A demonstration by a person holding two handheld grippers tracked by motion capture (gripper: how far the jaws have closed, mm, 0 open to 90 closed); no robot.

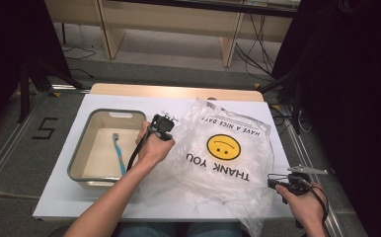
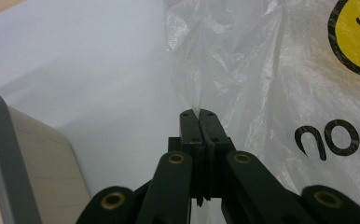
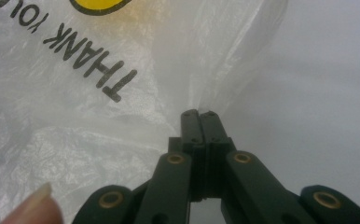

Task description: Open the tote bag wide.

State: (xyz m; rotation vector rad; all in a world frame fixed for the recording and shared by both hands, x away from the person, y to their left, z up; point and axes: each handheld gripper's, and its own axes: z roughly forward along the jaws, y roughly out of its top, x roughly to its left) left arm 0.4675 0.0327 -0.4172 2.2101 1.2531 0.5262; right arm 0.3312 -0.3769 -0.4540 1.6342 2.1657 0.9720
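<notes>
A clear plastic bag [image 1: 223,148] with a yellow smiley face and "THANK YOU" print lies spread over the white table [image 1: 99,101]. My left gripper [image 1: 171,118] is shut on the bag's left edge, by the tub. In the left gripper view the bag [image 2: 243,70] rises in a pinched fold from the closed tips of my left gripper [image 2: 198,112]. My right gripper [image 1: 271,180] is shut on the bag's near right edge. The right gripper view has the film of the bag [image 3: 178,65] gathered into the closed tips of my right gripper [image 3: 198,113].
A grey tub [image 1: 80,153] stands at the left of the table with a blue toothbrush [image 1: 118,150] lying inside. Its rim [image 2: 3,154] is close beside my left gripper. Beyond the table are wooden bench legs [image 1: 107,29] and floor cables [image 1: 255,54].
</notes>
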